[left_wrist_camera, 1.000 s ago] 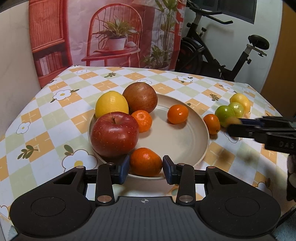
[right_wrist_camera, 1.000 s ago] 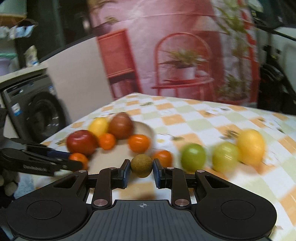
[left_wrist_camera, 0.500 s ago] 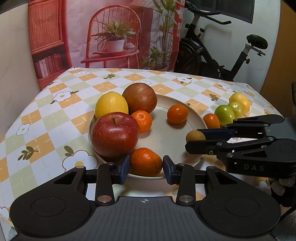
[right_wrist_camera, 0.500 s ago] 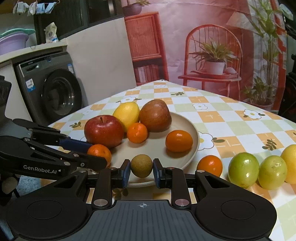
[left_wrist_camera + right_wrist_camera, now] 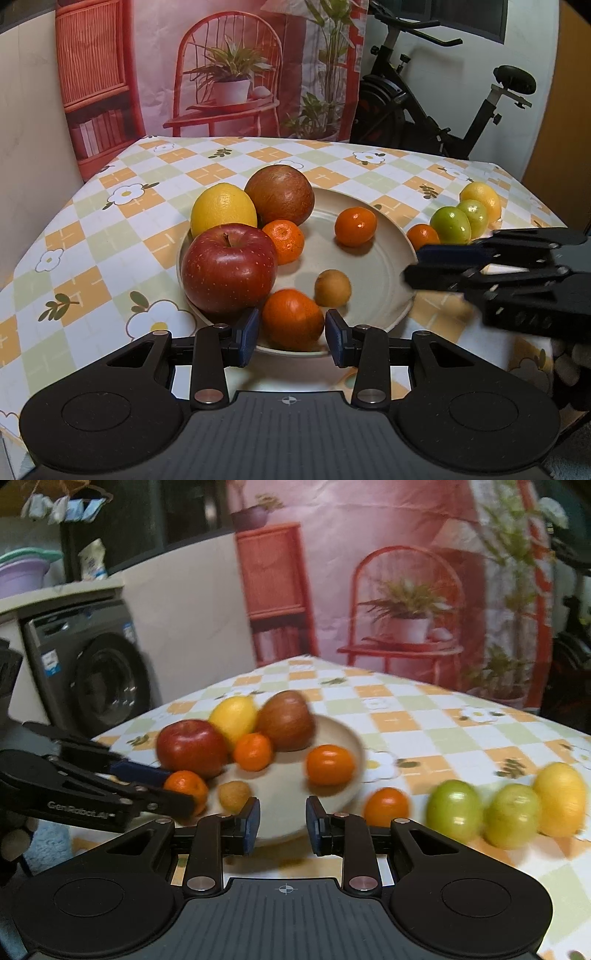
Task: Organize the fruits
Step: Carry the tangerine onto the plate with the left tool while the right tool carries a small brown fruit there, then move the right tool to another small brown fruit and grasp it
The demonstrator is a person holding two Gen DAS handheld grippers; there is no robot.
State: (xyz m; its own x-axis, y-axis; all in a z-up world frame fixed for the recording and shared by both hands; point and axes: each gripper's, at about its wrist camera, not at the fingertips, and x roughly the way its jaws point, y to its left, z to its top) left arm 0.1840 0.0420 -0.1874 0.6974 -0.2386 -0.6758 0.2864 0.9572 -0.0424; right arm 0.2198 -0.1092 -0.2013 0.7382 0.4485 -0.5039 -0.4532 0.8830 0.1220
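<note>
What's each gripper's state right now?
Left gripper: open, tongs either side of an orange on the plate, not gripping.
Right gripper: open, empty.

Warm indoor light, fisheye bending at edges, motion blur across the right wrist view.
</note>
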